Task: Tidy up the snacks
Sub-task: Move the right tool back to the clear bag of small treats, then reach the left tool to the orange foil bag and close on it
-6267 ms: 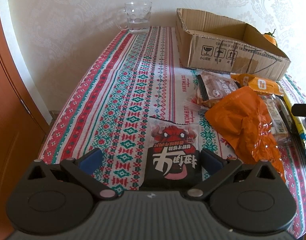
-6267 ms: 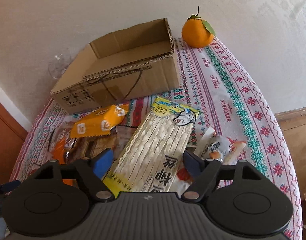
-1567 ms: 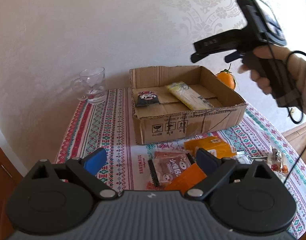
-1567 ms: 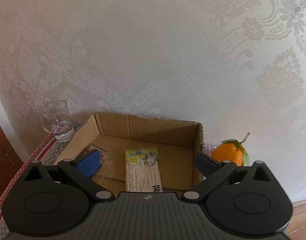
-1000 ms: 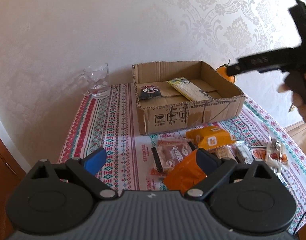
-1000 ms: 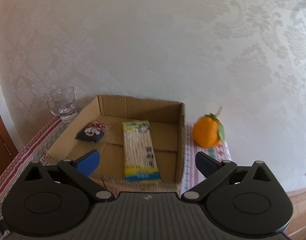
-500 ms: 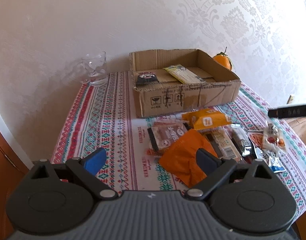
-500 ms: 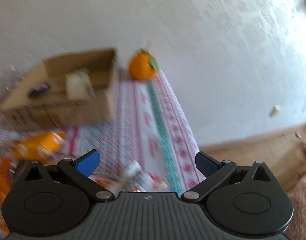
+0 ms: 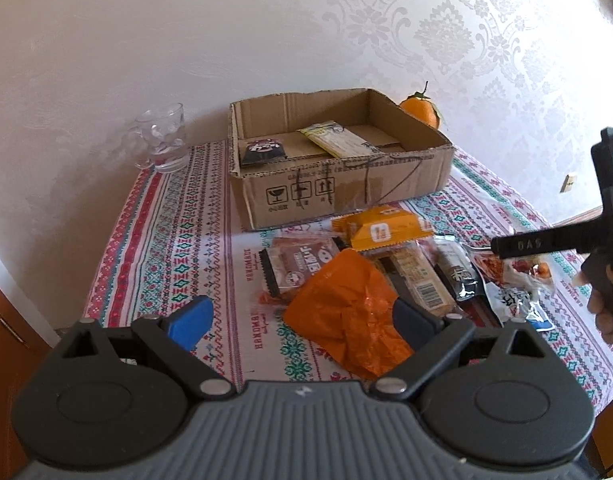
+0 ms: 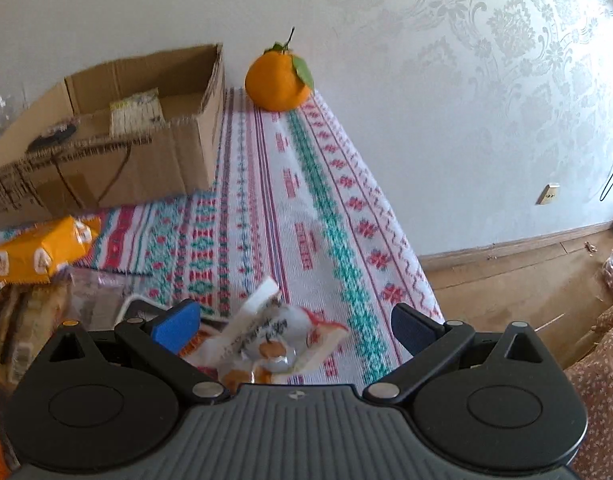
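Two packets [image 9: 262,151] in cardboard box [image 9: 346,194]

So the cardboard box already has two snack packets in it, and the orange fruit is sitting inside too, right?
Not quite. The cardboard box holds two packets, but the orange fruit sits outside it on the tablecloth, beside the box's far corner. The right wrist view shows this.

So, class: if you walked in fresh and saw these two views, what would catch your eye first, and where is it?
Probably the crumpled orange bag at the front of the snack pile, just ahead of the left gripper. Behind the pile stands the open box with two packets already inside. The orange sits on the patterned cloth by the wall, right of the box.
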The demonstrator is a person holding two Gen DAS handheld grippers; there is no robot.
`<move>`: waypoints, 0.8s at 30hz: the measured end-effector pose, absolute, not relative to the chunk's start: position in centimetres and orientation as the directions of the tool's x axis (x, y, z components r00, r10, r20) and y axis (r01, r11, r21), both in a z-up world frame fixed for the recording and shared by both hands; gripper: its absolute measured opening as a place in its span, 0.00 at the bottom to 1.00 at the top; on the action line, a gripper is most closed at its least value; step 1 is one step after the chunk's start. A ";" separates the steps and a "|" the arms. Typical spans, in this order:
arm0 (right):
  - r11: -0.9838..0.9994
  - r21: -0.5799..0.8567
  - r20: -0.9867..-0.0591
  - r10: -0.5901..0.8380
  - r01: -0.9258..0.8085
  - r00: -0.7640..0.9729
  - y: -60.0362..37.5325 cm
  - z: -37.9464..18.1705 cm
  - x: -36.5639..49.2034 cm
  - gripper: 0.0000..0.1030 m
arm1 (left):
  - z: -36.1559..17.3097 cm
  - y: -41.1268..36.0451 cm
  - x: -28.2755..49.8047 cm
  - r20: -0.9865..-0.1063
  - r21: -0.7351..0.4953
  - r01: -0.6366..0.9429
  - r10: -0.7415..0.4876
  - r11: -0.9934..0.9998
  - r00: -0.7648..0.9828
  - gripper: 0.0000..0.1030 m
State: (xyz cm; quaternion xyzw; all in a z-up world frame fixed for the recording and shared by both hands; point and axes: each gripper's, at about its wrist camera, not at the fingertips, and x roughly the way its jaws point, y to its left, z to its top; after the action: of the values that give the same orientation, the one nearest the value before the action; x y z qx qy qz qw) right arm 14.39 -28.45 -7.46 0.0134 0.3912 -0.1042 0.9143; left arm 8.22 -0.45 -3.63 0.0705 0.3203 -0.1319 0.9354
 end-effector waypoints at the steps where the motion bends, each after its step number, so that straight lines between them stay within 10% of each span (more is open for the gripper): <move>1: 0.977 -0.063 -0.718 -0.185 0.202 0.671 -28.5 -7.5 14.1 1.00 | -3.7 -0.5 8.2 -0.619 0.046 0.295 -0.205 0.954 0.758 0.93; 24: 0.992 -0.012 -0.717 -0.098 0.128 0.690 -29.9 -8.3 10.1 1.00 | -4.2 -1.6 9.1 -0.623 0.008 0.312 -0.239 0.950 0.745 0.94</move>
State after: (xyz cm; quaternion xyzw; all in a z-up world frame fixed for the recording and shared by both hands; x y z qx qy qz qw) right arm 10.08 -29.88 -8.26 0.0194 0.3888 -0.0615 0.9191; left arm 9.06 -1.61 -4.17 0.0559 0.3252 -0.1478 0.9324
